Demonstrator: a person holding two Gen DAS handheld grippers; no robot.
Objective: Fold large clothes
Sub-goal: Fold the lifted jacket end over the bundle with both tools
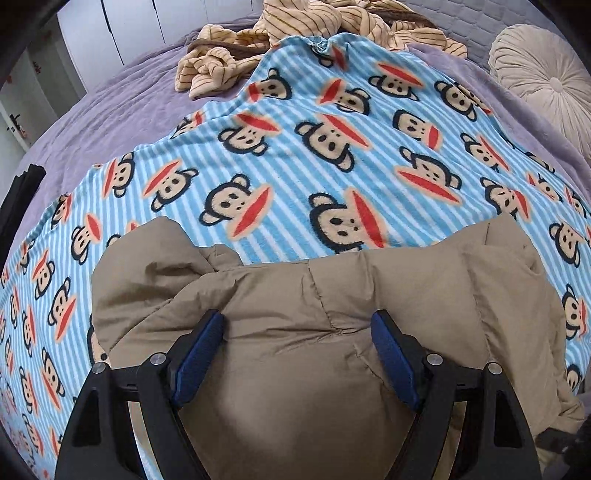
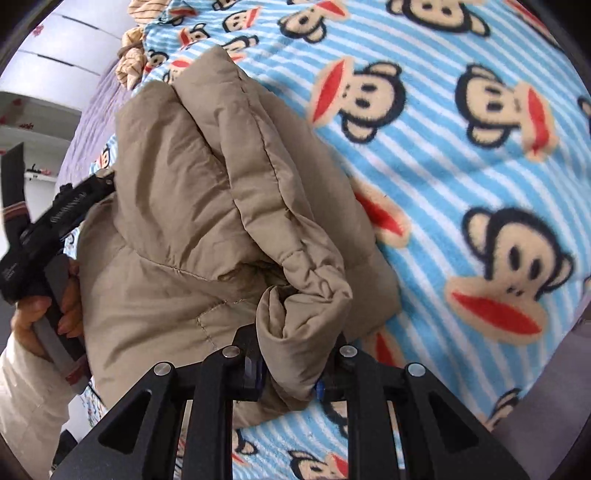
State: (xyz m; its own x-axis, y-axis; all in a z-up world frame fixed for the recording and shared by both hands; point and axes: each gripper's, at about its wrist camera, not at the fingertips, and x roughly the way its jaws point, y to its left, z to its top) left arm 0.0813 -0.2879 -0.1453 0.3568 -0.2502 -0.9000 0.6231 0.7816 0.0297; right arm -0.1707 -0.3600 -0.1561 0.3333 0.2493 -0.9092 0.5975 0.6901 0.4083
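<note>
Tan puffer jacket (image 1: 295,332) lay bunched on the monkey-print blanket (image 1: 295,166) over the bed (image 1: 110,110), partly gathered, no neat fold yet. Right gripper (image 2: 290,373) jaws were clamped on a sleeve cuff (image 2: 306,314). Left gripper (image 1: 297,354) jaws stood wide apart over the jacket body, gripping nothing. Striped beige garment (image 1: 295,22) sat unfolded at the far edge, likely still to do.

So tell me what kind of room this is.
Most likely a bedroom: a purple bedspread covers a wide bed, a round cushion lies on it, a monkey-print blanket is spread on top, and white cupboard doors stand behind.
</note>
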